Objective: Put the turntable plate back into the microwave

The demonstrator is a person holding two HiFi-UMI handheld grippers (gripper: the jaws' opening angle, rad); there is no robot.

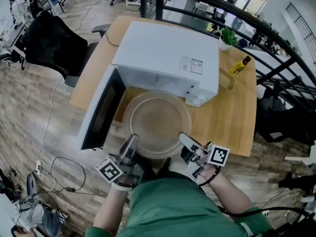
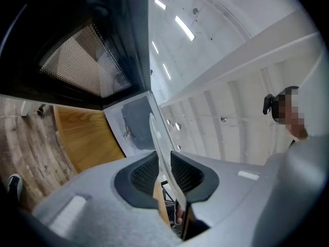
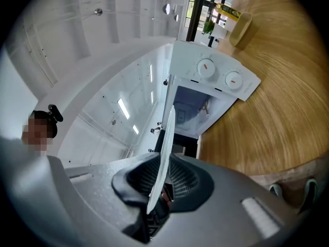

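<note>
Glass turntable plate [image 1: 157, 125] held in front of the open microwave [image 1: 168, 58].
The left gripper [image 1: 130, 143] and right gripper [image 1: 186, 140] each clamp their fingers on its near rim, above the desk [image 1: 232, 122].

The microwave [image 1: 168, 58] hides its cavity under its own top; the label [image 1: 190, 65] on that top is too small to read.

Clear glossy glass turntable plate [image 1: 157, 124], matt wooden table [image 1: 232, 117].
</note>
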